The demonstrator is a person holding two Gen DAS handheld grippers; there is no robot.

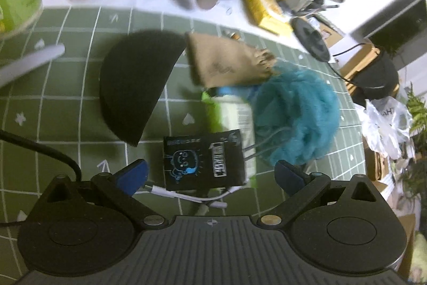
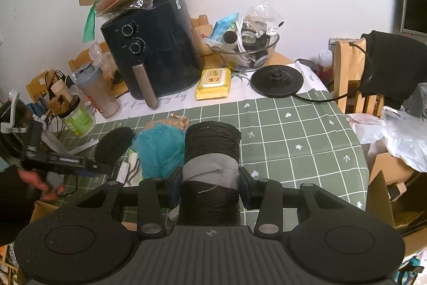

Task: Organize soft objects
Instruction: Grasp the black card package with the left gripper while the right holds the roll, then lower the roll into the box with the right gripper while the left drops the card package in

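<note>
Black foam, a half-round pad (image 1: 133,87), lies at the left of the soft pile on the green checked cloth (image 1: 53,124), its straight edge running from far right to near left. Right of it a tan pouch (image 1: 224,63) rests at the far side, its frayed mouth pointing right and touching the teal puff (image 1: 296,114), which is the rightmost of the group. Between pad and puff a white tube (image 1: 237,116) lies with its long axis running near to far, and a small black packet (image 1: 205,159) sits on its near end, tilted a little.

The left gripper (image 1: 210,175) hangs over this packet with its blue fingers (image 1: 133,175) spread wide and nothing pressed between them; the packet lies just ahead of the gap and close to centred in it, its long side across the jaws. From the right wrist view the same gripper (image 2: 66,160) is seen at the left, held by a hand (image 2: 40,183) in a dark sleeve, just beside the pad (image 2: 114,143) and the puff (image 2: 160,148).

The right gripper (image 2: 210,188) is clamped on a dark spool (image 2: 212,151) with a grey band, whose axis points away along the fingers, and it hangs to the right of the pile.

The left hand is judged the nearer to the pile, and free. A straight drop should bracket the packet, though a white cable (image 1: 192,198) under its near edge may snag
</note>
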